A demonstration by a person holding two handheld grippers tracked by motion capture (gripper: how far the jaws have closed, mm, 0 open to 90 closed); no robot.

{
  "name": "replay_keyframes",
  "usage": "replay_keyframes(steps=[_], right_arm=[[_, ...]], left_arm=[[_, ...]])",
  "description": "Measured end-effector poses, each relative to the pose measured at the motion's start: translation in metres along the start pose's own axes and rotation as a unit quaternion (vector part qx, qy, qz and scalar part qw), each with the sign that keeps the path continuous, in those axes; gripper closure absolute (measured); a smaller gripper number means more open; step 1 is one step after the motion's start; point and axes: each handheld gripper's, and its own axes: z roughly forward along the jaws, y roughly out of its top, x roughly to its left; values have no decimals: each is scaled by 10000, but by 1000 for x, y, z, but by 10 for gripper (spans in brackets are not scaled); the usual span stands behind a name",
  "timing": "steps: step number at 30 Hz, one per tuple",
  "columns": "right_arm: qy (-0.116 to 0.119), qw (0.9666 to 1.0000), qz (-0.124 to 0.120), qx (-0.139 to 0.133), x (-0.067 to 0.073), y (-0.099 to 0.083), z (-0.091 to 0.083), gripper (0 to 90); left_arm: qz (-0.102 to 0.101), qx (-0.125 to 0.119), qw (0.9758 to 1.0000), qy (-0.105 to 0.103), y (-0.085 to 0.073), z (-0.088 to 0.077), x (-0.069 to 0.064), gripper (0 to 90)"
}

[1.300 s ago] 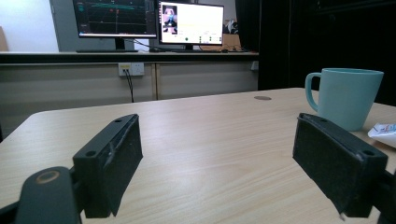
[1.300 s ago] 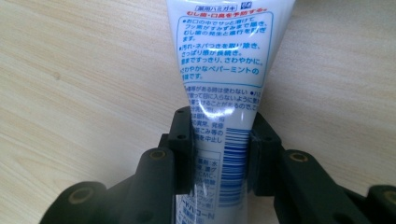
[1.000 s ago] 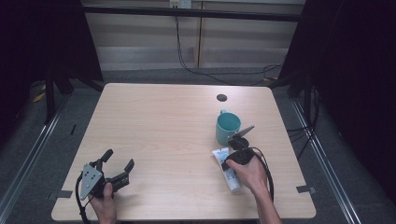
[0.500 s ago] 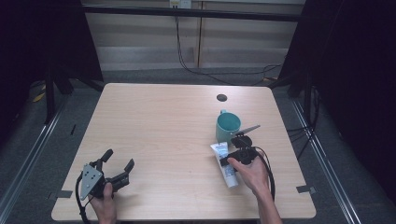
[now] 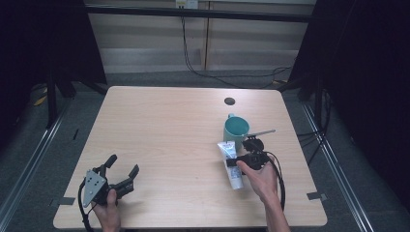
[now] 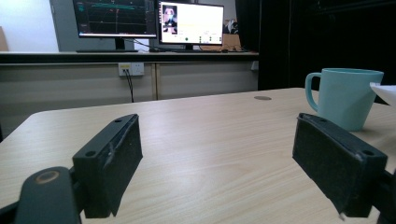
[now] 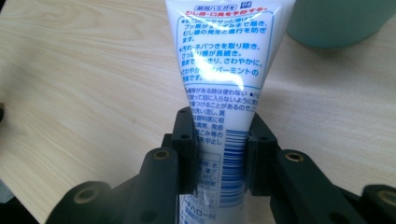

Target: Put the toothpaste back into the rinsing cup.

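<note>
A white toothpaste tube with blue and red print lies on the wooden table right of centre, its flat end toward a teal mug. My right gripper is shut on the tube across its width. In the right gripper view the two pads press on both edges of the tube near the barcode, and the right gripper has the mug just beyond it. My left gripper rests open at the near left corner with nothing between its fingers. The left gripper looks level across the table at the mug.
A small black round hole sits in the table behind the mug. Beyond the far edge stand a wall unit with cables and two lit monitors. Dark frames and curtains flank both sides of the table.
The right hand has shifted slightly with the tube still between its pads. The left gripper has stayed where it was.
</note>
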Motion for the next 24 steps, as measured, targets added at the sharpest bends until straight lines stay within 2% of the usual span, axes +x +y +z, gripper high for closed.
replay_keyframes(steps=[6,11,13,15,24], right_arm=[[-31,9992,-188,-341,6,1,-7,706],[16,9985,-242,-495,9,2,-10,707],[75,9979,-279,-583,11,2,-11,707],[211,9976,-375,-549,12,3,-11,707],[310,9937,-528,-939,21,5,-15,706]], left_arm=[[0,-1,10000,1,0,0,0,156],[1,-1,10000,1,0,0,0,156],[1,0,10000,0,0,0,0,156],[1,-2,10000,14,0,0,0,156],[0,-1,10000,0,0,0,0,156]])
